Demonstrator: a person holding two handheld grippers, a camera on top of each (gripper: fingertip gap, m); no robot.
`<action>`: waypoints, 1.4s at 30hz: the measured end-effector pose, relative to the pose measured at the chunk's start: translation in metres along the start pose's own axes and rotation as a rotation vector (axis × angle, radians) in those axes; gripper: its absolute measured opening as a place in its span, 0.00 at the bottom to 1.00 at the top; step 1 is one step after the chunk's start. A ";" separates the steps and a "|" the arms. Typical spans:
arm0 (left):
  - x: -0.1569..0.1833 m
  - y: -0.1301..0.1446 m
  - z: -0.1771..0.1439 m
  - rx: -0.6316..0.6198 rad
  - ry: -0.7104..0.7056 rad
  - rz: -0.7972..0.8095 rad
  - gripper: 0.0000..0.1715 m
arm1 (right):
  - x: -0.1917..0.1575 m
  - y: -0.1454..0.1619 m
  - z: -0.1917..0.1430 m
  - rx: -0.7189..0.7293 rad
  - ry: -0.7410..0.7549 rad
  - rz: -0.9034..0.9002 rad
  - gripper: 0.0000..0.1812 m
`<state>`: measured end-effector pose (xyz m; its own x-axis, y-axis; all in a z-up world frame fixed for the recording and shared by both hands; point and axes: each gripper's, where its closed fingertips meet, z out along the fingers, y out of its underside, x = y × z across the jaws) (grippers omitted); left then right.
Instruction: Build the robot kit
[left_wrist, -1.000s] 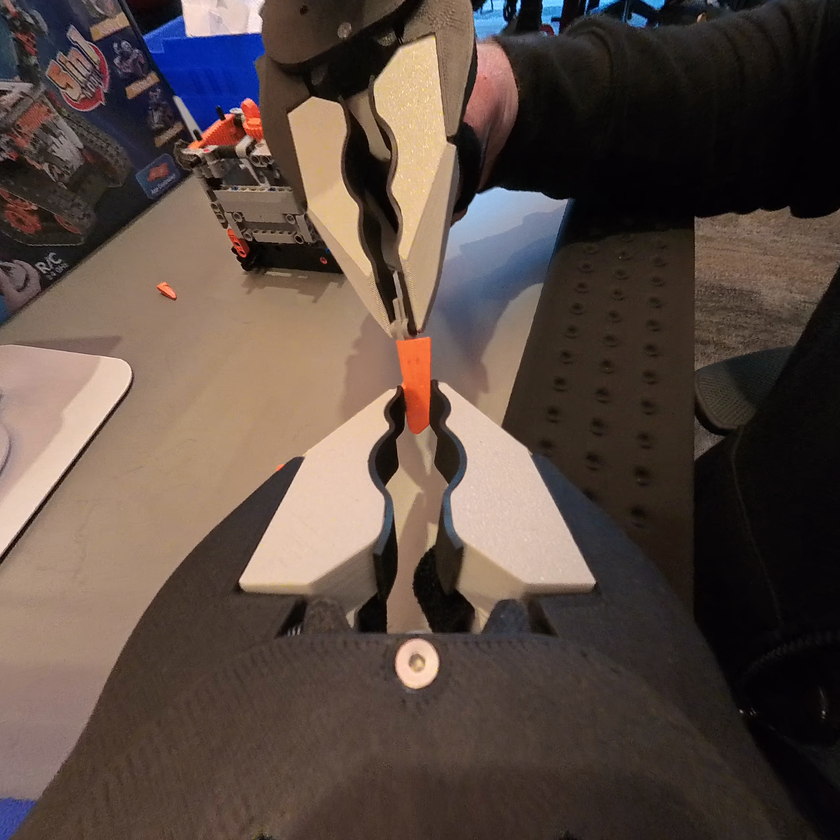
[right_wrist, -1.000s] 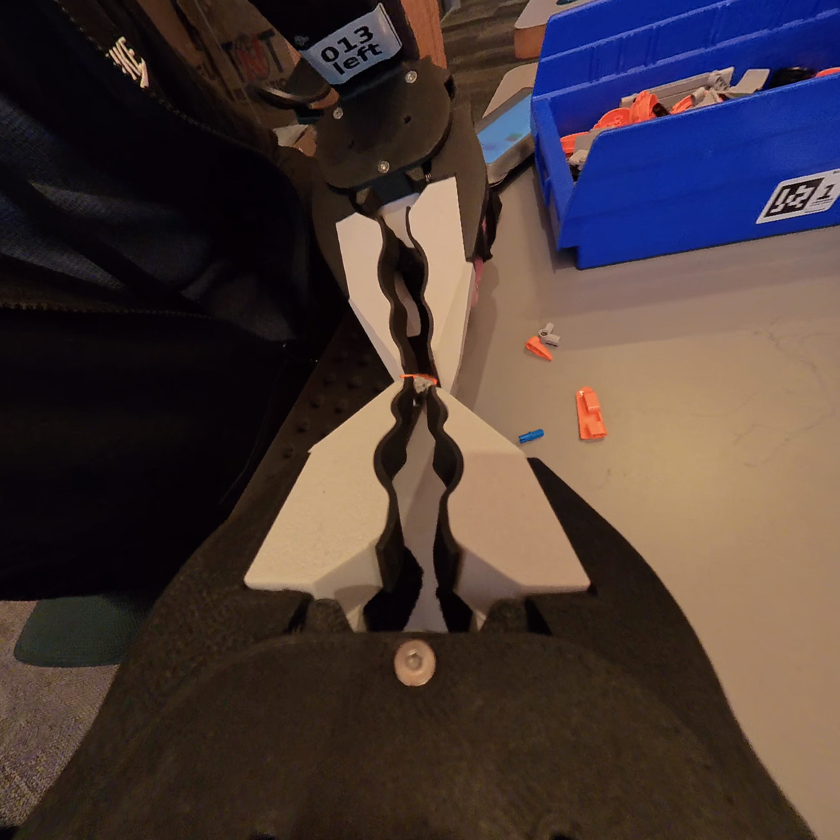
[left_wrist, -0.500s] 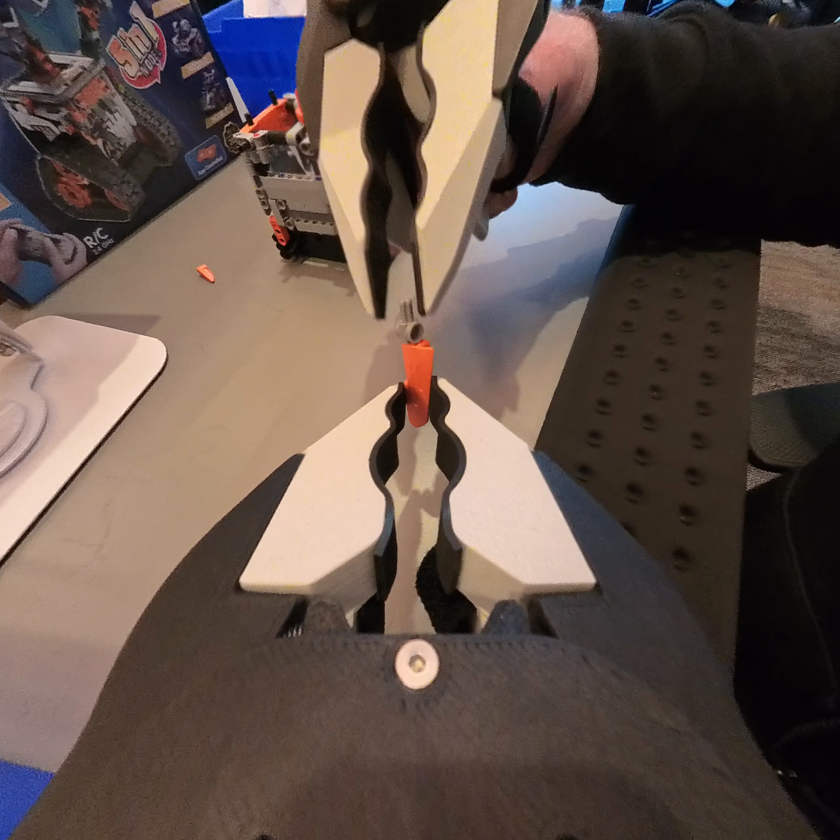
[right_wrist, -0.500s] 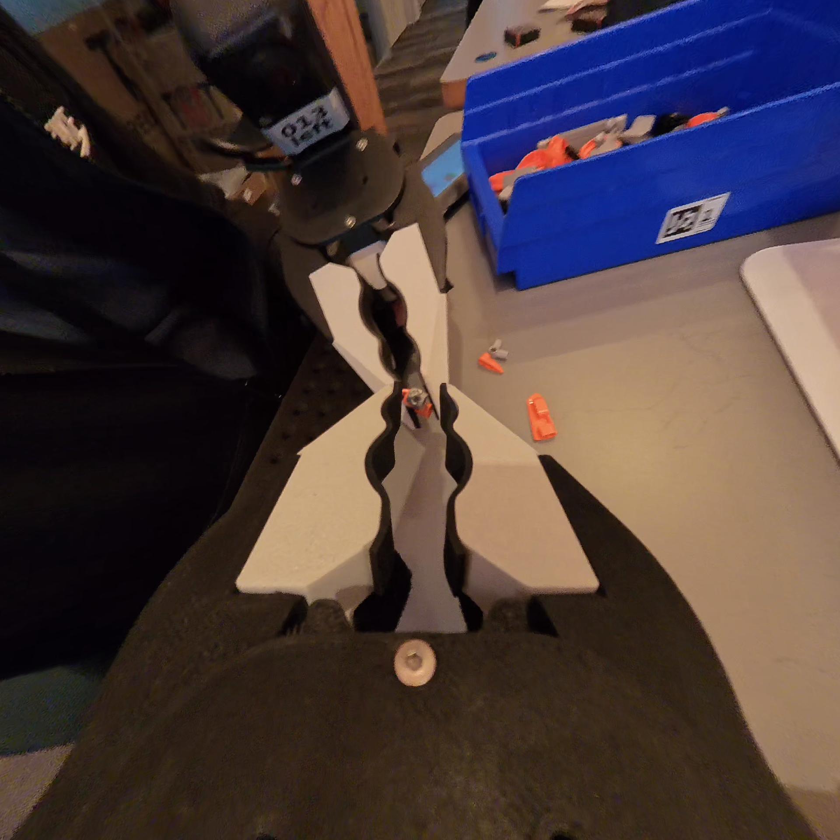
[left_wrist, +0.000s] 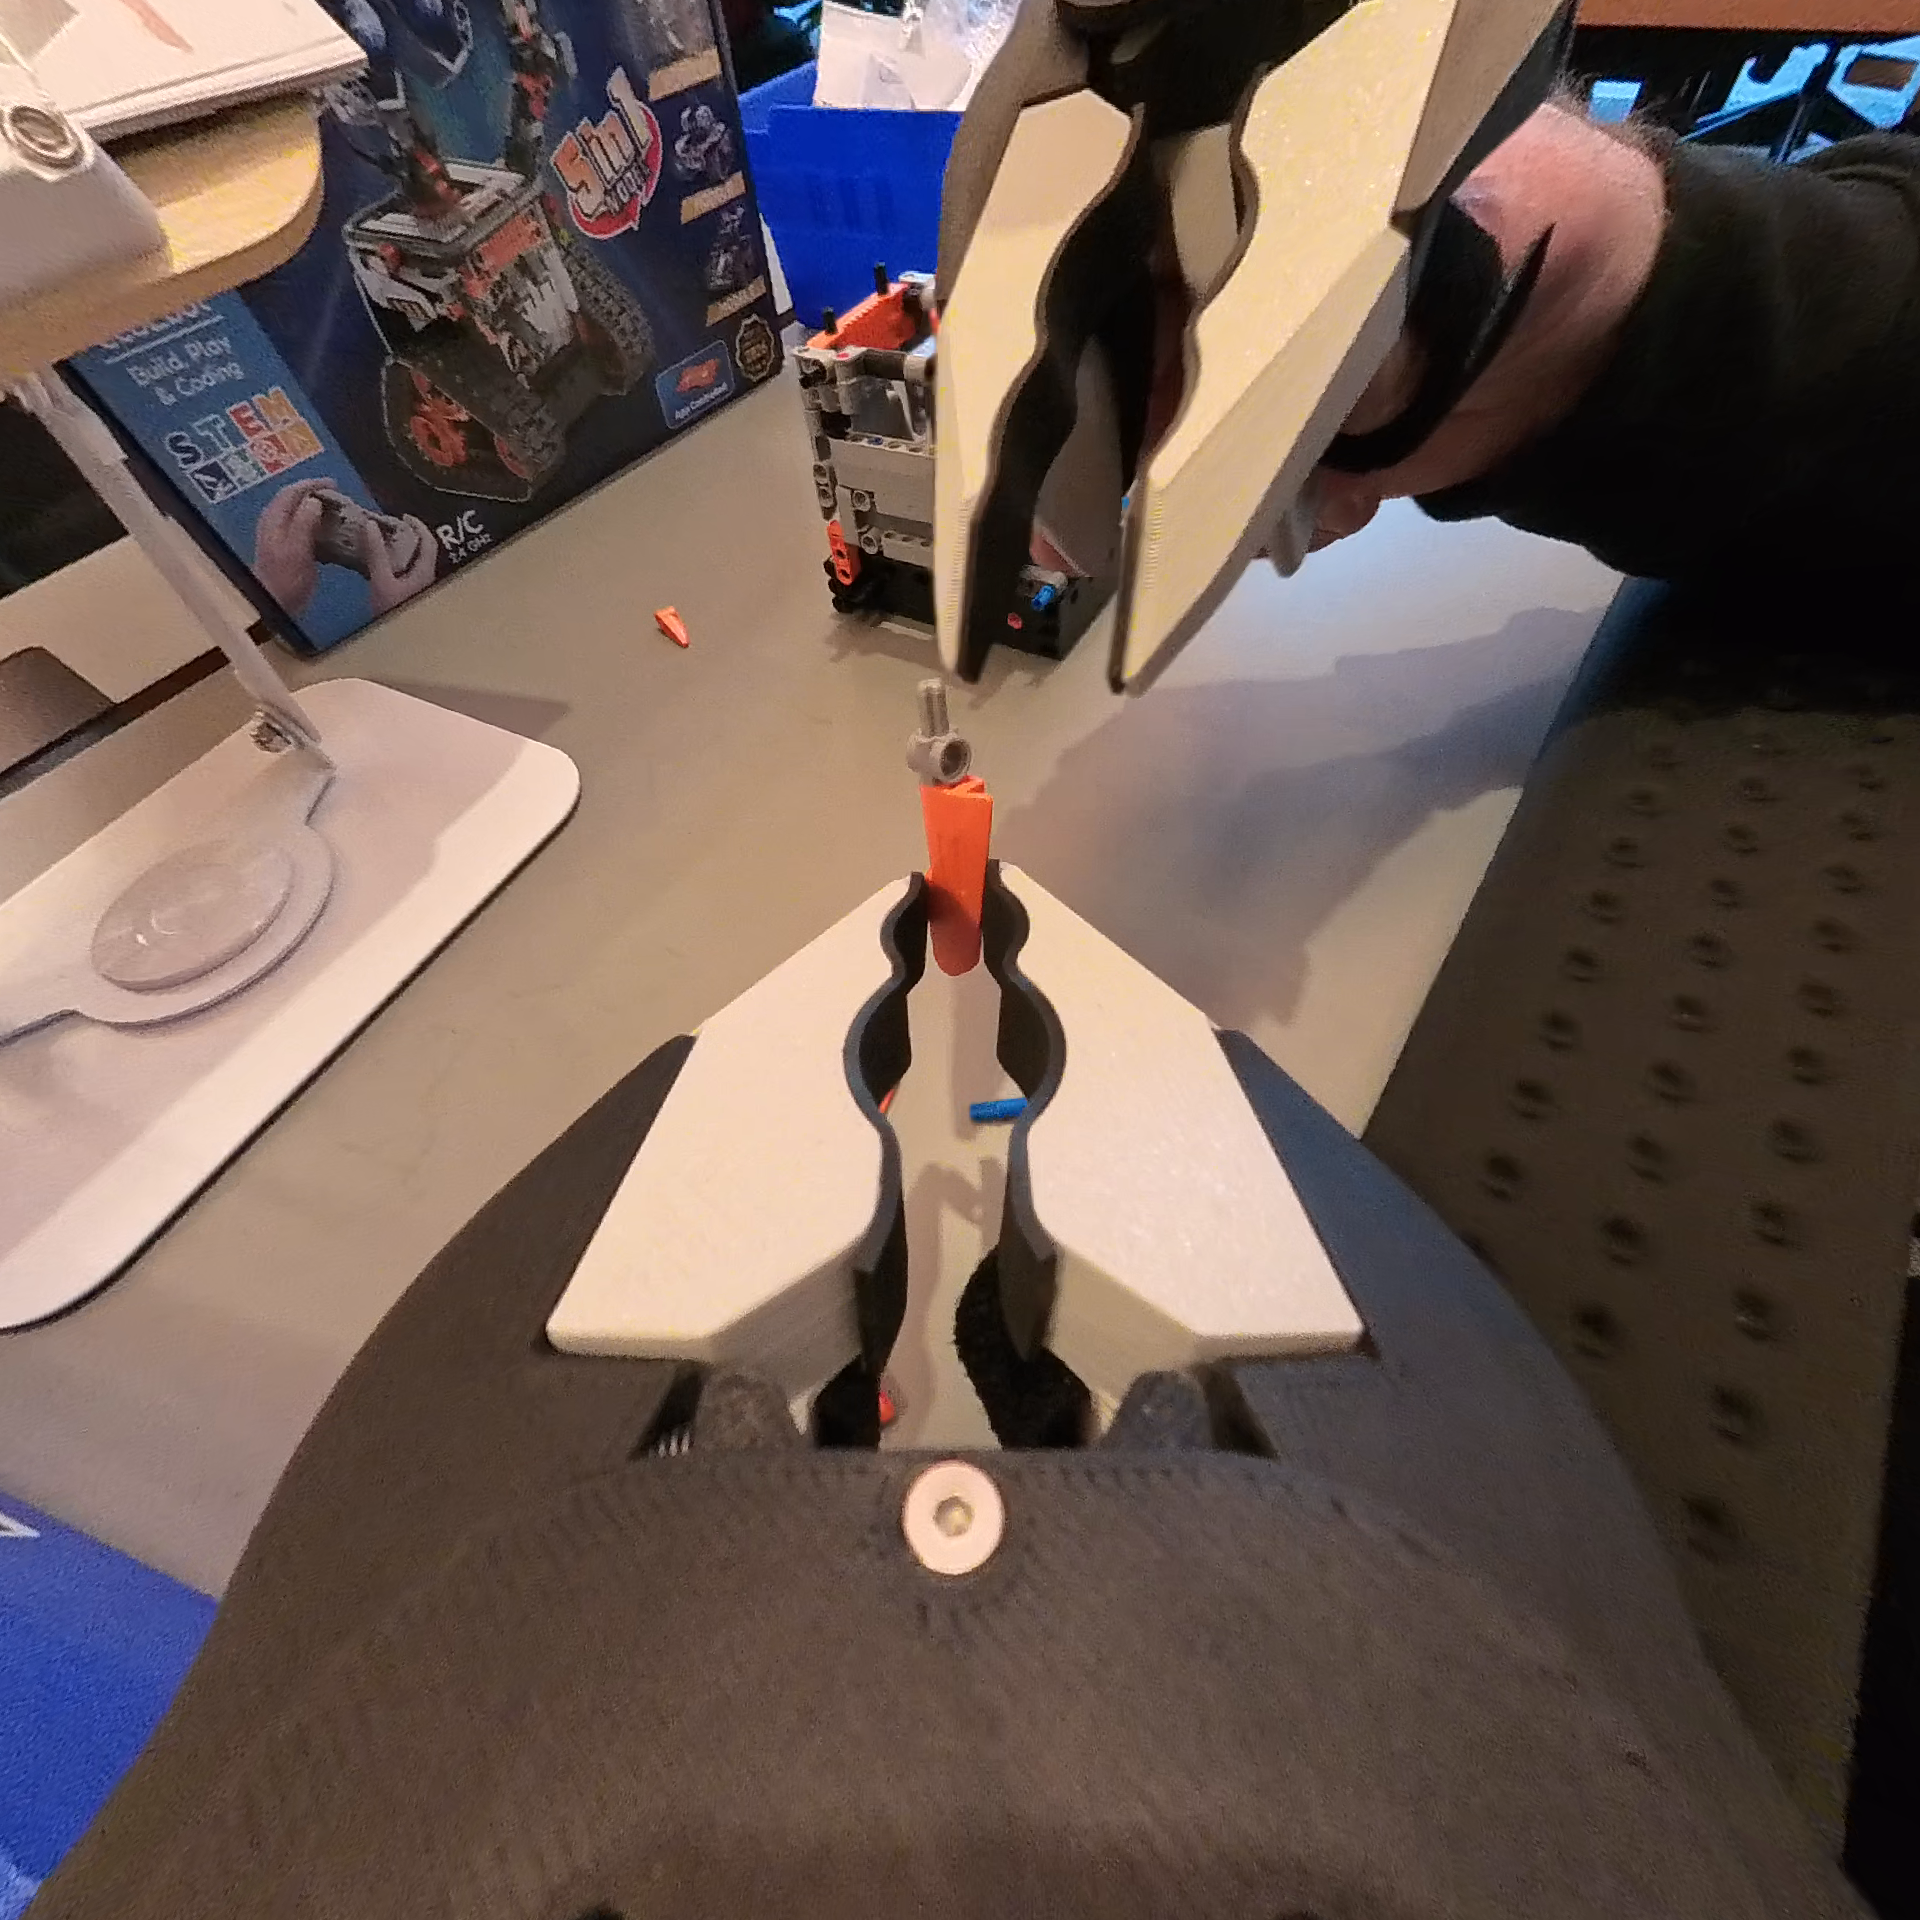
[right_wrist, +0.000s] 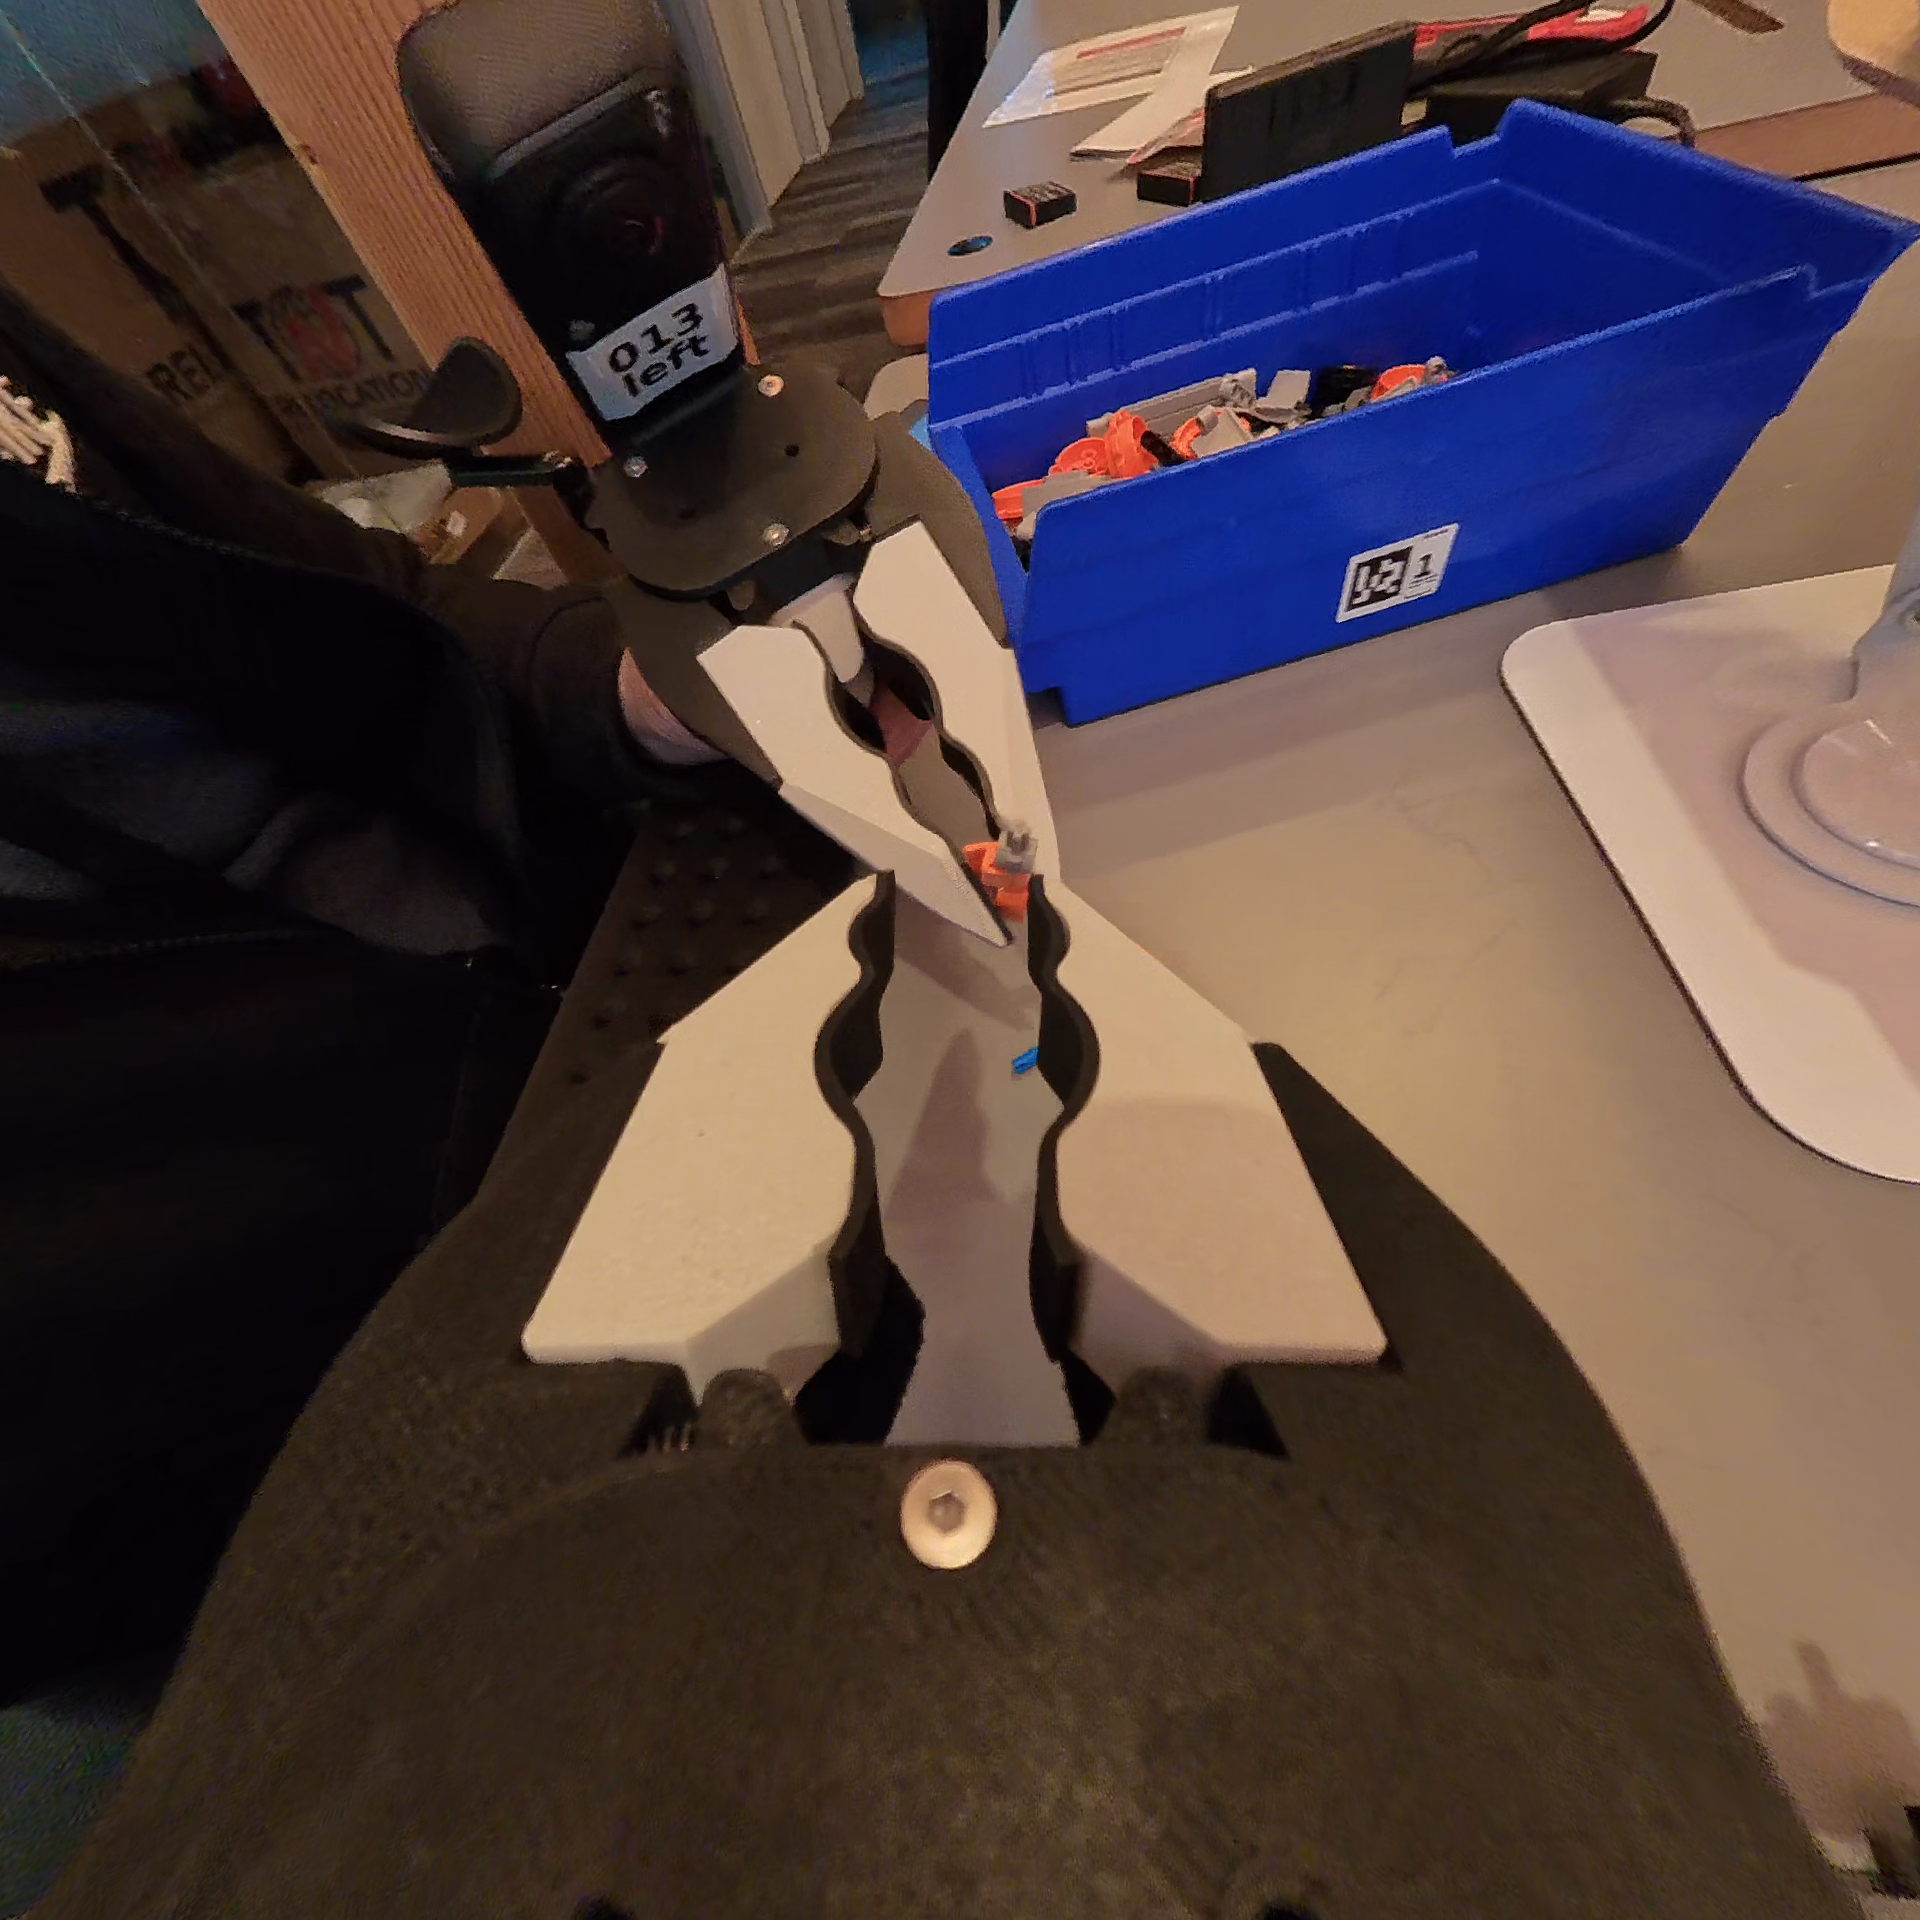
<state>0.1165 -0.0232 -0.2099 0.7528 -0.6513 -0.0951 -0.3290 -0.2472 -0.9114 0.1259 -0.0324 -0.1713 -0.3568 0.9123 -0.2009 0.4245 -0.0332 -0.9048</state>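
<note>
Orange piece (left_wrist: 956, 883), a narrow plastic building part, sits clamped between the tips of your left gripper (left_wrist: 958, 914), its long axis running straight out along the fingers and pointing away from you toward the far side of the table (left_wrist: 644, 831). A small grey connector pin (left_wrist: 938, 740) is seated on its far end and carries the same line onward, leaning slightly left. In the right wrist view the same pair shows at the left tips, the orange part (right_wrist: 994, 873) with the grey pin (right_wrist: 1015, 844) sticking up from it. Your right gripper (left_wrist: 1039, 681) hangs just beyond and above the pin, tips pointing down toward it, fingers spread apart with nothing between them and clear of the pin. Under your left fingers a small blue pin (left_wrist: 997, 1110) lies on the table. Farther off stand a partly built grey and orange brick model (left_wrist: 878, 436), a loose orange bit (left_wrist: 672, 625) near it, and a printed toy box (left_wrist: 436, 312) on the left. A white stand base (left_wrist: 208, 987) lies to the left too. The right wrist view shows a blue bin (right_wrist: 1455, 488) holding orange and grey parts on the table behind your left gripper.
</note>
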 end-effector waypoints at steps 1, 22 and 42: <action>0.000 0.000 0.001 0.000 -0.001 0.006 0.05 | 0.002 -0.002 0.000 0.001 0.010 -0.003 0.13; -0.002 -0.009 -0.002 0.042 -0.009 0.012 0.05 | 0.009 -0.007 0.010 0.031 0.066 0.020 0.10; 0.005 -0.026 -0.010 0.156 0.063 -0.050 0.12 | -0.004 -0.017 0.007 0.091 -0.020 0.032 0.03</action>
<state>0.1230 -0.0269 -0.1825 0.7274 -0.6857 -0.0269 -0.1956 -0.1695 -0.9659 0.1143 -0.0382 -0.1581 -0.3612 0.9018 -0.2371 0.3590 -0.1002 -0.9279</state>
